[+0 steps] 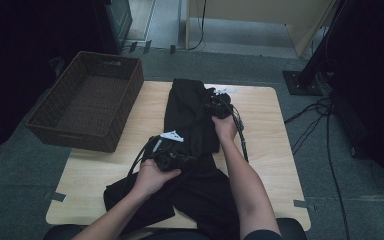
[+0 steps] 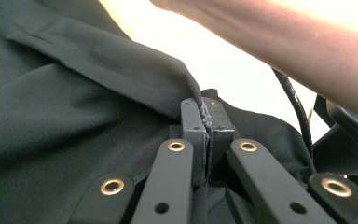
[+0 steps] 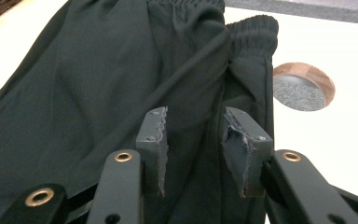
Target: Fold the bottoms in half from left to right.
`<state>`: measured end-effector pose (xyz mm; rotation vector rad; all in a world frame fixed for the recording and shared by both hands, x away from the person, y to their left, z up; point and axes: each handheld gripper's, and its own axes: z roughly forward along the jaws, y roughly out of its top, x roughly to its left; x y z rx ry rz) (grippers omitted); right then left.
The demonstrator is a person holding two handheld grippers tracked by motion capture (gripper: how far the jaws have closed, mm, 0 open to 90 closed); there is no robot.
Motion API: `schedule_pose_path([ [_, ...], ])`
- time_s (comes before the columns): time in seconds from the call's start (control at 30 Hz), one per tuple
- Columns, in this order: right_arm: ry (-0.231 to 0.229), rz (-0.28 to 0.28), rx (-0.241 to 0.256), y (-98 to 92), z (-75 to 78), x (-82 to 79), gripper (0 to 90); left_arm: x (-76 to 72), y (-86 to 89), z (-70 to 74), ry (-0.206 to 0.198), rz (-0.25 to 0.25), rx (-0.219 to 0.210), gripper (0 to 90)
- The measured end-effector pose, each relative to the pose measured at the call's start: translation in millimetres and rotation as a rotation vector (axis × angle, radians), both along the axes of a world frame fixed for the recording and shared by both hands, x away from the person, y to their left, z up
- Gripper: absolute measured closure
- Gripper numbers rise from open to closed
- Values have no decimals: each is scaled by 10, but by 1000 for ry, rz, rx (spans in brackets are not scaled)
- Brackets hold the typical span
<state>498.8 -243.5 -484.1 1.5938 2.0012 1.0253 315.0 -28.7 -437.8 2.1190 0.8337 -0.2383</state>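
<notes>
A black garment [image 1: 187, 107] with an elastic waistband [image 3: 254, 25] lies lengthwise on the wooden table [image 1: 265, 145], its near end bunched by the front edge. In the high view my left gripper [image 1: 172, 160] sits at the middle of the garment. The left gripper view has that gripper [image 2: 207, 109] shut on a raised fold of the black cloth [image 2: 74, 102]. My right gripper [image 1: 217, 105] is farther back, near the waistband end. Its jaws [image 3: 193, 121] stand open, with a ridge of cloth [image 3: 107, 79] lying between and under them.
A dark wicker basket [image 1: 87, 100] stands empty at the table's left rear corner. A round cable hole [image 3: 303, 88] is in the tabletop beside the waistband. The right forearm [image 2: 284, 42] crosses above the left gripper. Cables [image 1: 325, 125] run on the floor at right.
</notes>
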Motion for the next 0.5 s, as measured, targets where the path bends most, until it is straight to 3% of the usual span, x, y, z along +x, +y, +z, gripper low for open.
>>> schedule_pose_path([
  [0.17,-36,27,3,6,93,-114,534,-35,-209,-94,9,-34,6,900],
  [0.27,-41,46,5,28,120,-179,492,-85,-369,-152,-12,-57,23,900],
  [0.4,-44,75,11,79,103,-272,441,-93,-498,-338,18,-79,54,884],
  [0.47,-46,81,-6,105,79,-320,416,-72,-504,-395,42,-84,52,766],
  [0.5,-45,84,-15,114,59,-338,404,-69,-499,-399,30,-92,70,731],
])
